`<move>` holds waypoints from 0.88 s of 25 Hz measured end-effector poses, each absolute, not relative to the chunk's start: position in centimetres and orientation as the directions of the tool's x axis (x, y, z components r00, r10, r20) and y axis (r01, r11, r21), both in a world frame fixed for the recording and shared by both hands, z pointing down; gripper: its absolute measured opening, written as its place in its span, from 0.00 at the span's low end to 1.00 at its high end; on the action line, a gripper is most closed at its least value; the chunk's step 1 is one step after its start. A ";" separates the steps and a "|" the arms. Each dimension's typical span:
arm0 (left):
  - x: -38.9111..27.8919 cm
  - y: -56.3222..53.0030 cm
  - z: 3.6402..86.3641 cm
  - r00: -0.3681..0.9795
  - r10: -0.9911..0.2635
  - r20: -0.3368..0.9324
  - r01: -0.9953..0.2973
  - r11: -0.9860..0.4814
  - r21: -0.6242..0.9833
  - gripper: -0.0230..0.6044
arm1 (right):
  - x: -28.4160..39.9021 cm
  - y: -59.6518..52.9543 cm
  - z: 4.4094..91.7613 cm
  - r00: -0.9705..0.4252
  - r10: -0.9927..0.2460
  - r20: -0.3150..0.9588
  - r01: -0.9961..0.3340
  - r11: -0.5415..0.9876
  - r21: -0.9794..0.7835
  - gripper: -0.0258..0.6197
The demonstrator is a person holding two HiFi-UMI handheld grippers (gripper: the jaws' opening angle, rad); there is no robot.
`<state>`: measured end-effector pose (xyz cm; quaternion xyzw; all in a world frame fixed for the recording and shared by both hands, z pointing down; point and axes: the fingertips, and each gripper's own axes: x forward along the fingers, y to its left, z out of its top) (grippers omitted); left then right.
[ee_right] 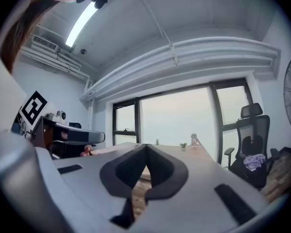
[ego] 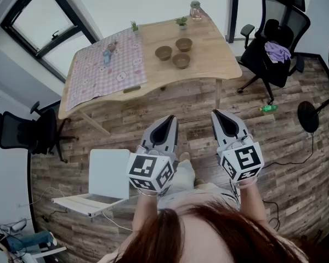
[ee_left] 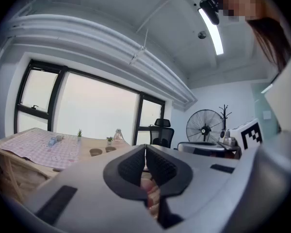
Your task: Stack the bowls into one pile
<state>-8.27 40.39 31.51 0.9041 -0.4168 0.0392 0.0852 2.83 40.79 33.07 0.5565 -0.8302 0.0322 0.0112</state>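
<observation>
Held above the wood floor (ego: 197,100), our left gripper (ego: 168,119) and right gripper (ego: 219,115) both have jaws pressed together on nothing, well apart from three brown bowls (ego: 181,61) lying unstacked on the wooden table (ego: 219,59).

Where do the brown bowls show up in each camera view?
Head view: three bowls upper centre, on the wooden table.
Left gripper view: two show, left of centre.
Right gripper view: not visible.
Shared landmark: the glass bottle at the table's far end.
</observation>
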 end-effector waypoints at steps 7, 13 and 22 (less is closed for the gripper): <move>-7.6 40.7 30.9 0.664 -0.738 0.125 -0.748 -0.655 0.109 0.05 | 2.7 41.1 32.8 -0.381 -0.923 0.046 -0.924 0.378 -0.063 0.04; -7.8 38.5 30.8 0.665 -0.737 0.119 -0.747 -0.658 0.101 0.05 | 2.7 39.2 33.1 -0.386 -0.921 0.050 -0.919 0.380 -0.104 0.04; -8.0 34.4 30.9 0.686 -0.717 0.123 -0.727 -0.678 0.106 0.05 | 2.3 35.1 33.4 -0.362 -0.932 0.033 -0.931 0.359 -0.064 0.04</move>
